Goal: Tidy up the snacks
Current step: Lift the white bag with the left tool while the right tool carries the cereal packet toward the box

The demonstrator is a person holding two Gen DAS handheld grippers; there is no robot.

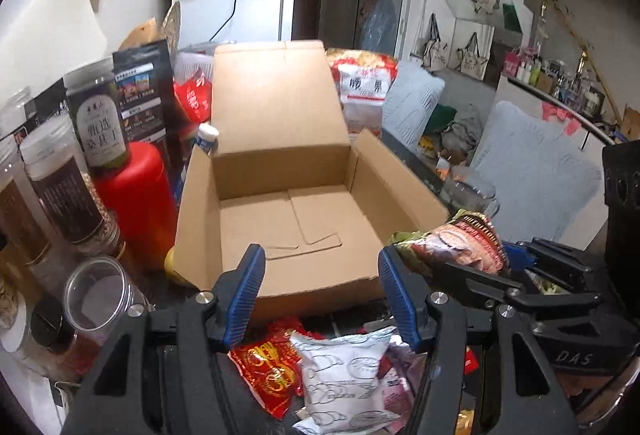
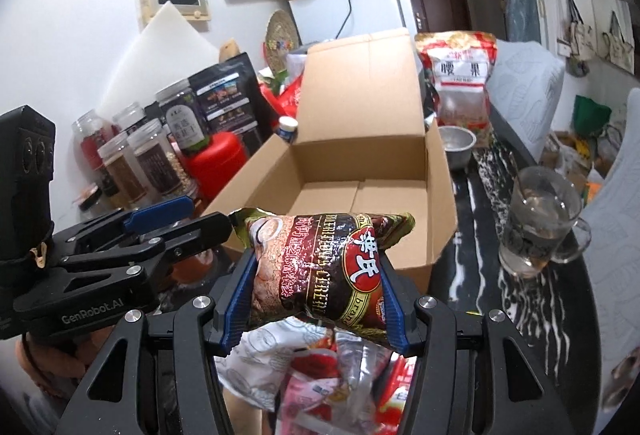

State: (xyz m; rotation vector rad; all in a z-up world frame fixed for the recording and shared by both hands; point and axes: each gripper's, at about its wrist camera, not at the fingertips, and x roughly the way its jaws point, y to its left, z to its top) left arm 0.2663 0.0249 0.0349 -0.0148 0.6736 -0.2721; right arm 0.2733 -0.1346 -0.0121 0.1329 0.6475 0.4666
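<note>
An open, empty cardboard box stands in front of both grippers; it also shows in the right wrist view. My right gripper is shut on a dark cereal packet with a red logo, held just before the box's near edge; the packet also shows in the left wrist view. My left gripper is open and empty at the box's near wall, above a pile of loose snack packets. The same pile lies under the right gripper.
Jars and a red container stand left of the box. A large cashew bag leans behind it. A steel bowl and a glass mug of water stand on the dark counter to the right.
</note>
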